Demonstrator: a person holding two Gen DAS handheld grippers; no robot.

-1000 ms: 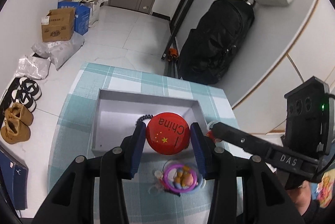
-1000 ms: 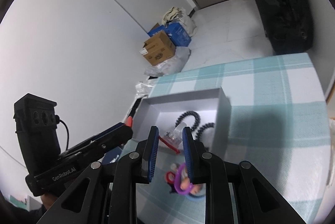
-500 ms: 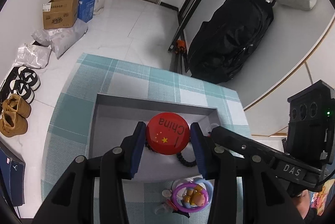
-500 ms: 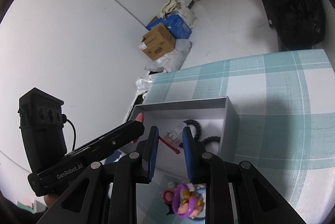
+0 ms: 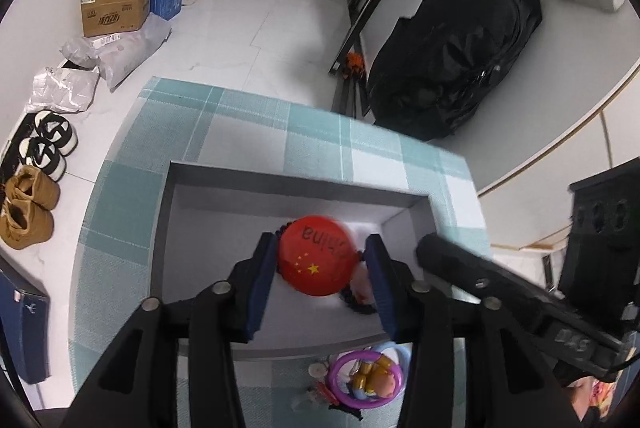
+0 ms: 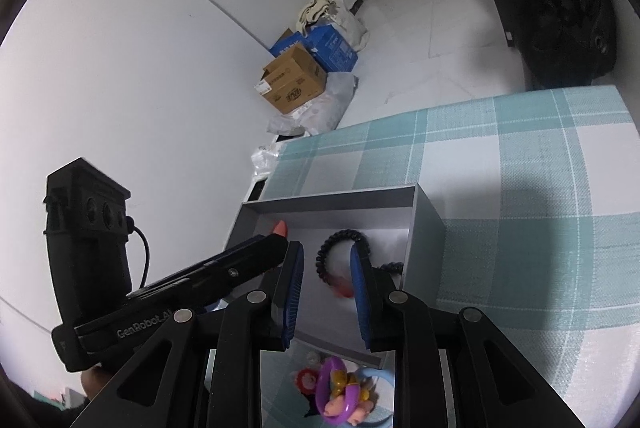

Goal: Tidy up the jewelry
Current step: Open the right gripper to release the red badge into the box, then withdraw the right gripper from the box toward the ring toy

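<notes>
I see a white tiled floor and pale walls around a table under a teal-and-white checked cloth (image 5: 248, 131), woven in look. On it sits a shallow grey box (image 5: 280, 183). Over the box, my left gripper (image 5: 320, 268) is opening; the glossy red disc (image 5: 316, 260) sits between its pads, the right pad clear of it. My right gripper (image 6: 326, 280) is opening too, nothing gripped, above a black coiled band (image 6: 340, 240); a red blur beneath it I cannot identify. Just outside the box's near wall lies a purple ring (image 5: 366, 376), partly cut off.
</notes>
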